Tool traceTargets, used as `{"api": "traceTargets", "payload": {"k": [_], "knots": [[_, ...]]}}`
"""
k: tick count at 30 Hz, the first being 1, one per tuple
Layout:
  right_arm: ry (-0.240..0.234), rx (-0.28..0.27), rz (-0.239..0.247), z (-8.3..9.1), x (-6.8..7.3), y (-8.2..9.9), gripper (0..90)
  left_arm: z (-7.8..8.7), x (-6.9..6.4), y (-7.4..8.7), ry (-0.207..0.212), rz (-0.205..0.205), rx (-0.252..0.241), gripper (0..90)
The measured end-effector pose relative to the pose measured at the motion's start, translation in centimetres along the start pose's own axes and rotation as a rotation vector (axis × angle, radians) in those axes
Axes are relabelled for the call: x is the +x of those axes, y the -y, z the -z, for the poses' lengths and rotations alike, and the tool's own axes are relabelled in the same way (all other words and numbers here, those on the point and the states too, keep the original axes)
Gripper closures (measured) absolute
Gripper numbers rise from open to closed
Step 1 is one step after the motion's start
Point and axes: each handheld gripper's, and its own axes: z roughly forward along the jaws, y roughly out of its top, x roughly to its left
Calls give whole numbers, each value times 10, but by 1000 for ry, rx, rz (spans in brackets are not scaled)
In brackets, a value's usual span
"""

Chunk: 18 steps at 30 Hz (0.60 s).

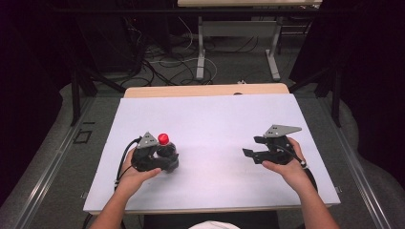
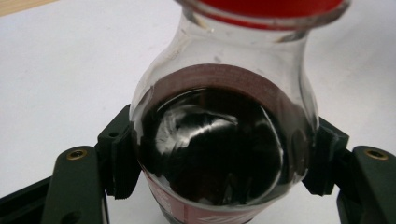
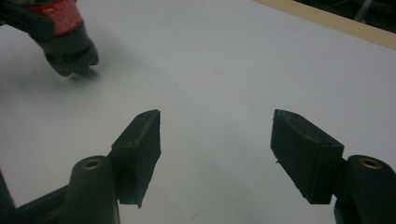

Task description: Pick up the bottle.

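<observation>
Left hand-held gripper (image 1: 168, 160) clamps bottle (image 2: 219, 140) at its shoulder, tilted, base just off tabletop (image 1: 215, 124). Right hand-held gripper (image 3: 215, 140) empty, jaws part-open, well apart. Advise: steady the bottle, bring right onto red cap (image 1: 163, 139) squarely.

A small clear bottle (image 2: 219, 140) of dark liquid, red-capped, tilted above the white table (image 1: 215, 124).

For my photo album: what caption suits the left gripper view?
Left gripper clamps a dark-drink bottle with red cap.
</observation>
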Motion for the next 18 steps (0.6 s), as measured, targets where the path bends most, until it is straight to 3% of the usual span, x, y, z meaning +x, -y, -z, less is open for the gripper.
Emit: {"api": "traceTargets", "payload": {"k": [1, 3, 4, 11, 18], "knots": [[-10, 0, 22, -1, 2, -3, 337, -2, -4, -5, 16, -10, 1, 295], [-21, 7, 22, -1, 5, -6, 344, -4, -7, -6, 9, -16, -11, 295], [-54, 20, 41, -3, 10, -14, 349, -6, -12, -11, 23, -33, -5, 295], [-145, 62, 100, -8, 27, -38, 353, -17, -26, -25, 63, -68, -2, 295], [-213, 76, 130, -15, 44, -60, 421, -24, -39, -33, 108, -74, 13, 296]]}}
